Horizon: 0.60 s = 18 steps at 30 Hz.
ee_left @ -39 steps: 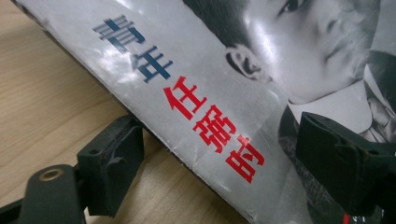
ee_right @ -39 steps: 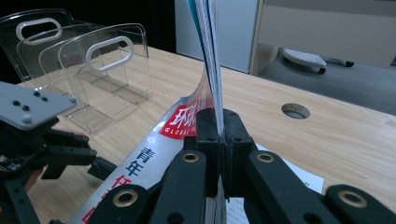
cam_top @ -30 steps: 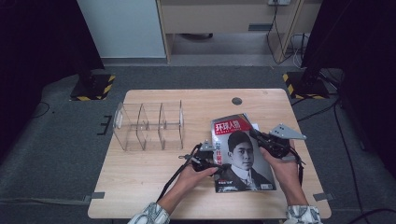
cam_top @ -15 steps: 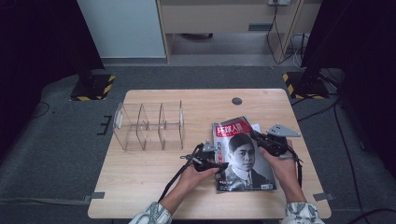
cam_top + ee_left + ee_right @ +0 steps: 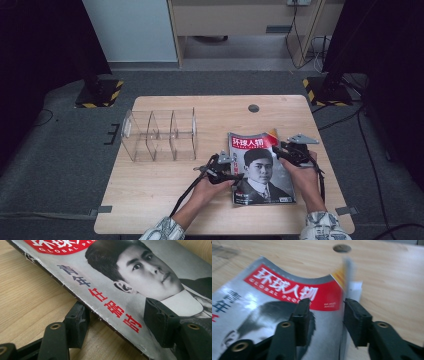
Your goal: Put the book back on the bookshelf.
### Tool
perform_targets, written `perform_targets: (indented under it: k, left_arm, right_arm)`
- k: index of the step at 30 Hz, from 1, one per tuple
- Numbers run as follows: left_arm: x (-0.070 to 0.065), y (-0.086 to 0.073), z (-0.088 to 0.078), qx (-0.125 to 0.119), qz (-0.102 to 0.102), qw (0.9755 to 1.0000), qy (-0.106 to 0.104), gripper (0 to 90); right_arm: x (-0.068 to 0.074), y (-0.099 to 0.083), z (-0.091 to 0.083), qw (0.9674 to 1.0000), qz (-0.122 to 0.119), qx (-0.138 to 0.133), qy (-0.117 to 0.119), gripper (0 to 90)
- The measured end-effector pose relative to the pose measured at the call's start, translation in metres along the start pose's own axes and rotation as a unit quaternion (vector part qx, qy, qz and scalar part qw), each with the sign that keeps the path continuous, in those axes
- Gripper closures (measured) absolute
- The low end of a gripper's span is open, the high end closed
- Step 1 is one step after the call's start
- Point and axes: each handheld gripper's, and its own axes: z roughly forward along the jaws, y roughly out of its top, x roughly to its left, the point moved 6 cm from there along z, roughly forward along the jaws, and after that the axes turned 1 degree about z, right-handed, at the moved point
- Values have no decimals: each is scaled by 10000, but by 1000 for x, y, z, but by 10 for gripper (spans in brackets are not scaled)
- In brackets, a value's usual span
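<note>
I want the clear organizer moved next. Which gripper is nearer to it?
Left. The left gripper sits at the magazine's near-left edge, just past the organizer's corner. The right gripper is across the magazine, farther away.

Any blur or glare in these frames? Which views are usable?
Right gripper view: motion blur smears the magazine cover and its lifted right edge; soft glare on the glossy grey area. Left gripper view: sharp on the cover text and portrait, the near jaws slightly soft. High view: evenly lit table, dark surroundings, the clear organizer faint but readable.
</note>
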Motion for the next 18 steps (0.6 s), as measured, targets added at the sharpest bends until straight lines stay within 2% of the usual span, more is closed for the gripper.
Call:
perform_targets:
  k: [2, 3, 5, 7, 9, 10, 11, 14, 15, 18]
  left_arm:
    - [0, 0, 0, -1, -4, 10000, -1, 369]
    - [0, 0, 0, -1, -5, 10000, 0, 369]
    - [0, 0, 0, -5, -18, 10000, -4, 369]
    - [0, 0, 0, -7, -33, 10000, -4, 370]
    - [0, 0, 0, -15, -51, 10000, 0, 372]
    - [0, 0, 0, -18, -57, 10000, -1, 373]
    - [0, 0, 0, -16, -73, 10000, -18, 373]
    - [0, 0, -1, -11, -57, 10000, -36, 373]
    - [0, -1, -1, -6, -47, 10000, -54, 374]
    - [-1, -1, -2, -7, -140, 9998, -128, 377]
  right_arm:
    - [-6, -6, 2, 9996, 159, 206, -63, 377]
    - [-6, -6, 2, 9996, 159, 206, -63, 377]
    - [-8, -13, 6, 9986, 194, 490, -30, 308]
    - [-5, -19, 11, 9974, 130, 710, 33, 271]
    - [0, -23, 16, 9969, 19, 777, 101, 256]
    - [1, -25, 19, 9962, -76, 865, 60, 242]
    - [2, -27, 21, 9959, -156, 895, 10, 237]
    - [2, -27, 21, 9959, -152, 887, 9, 244]
    - [4, -29, 20, 9967, -218, 785, -24, 260]
    - [6, -31, 17, 9970, -203, 752, -9, 279]
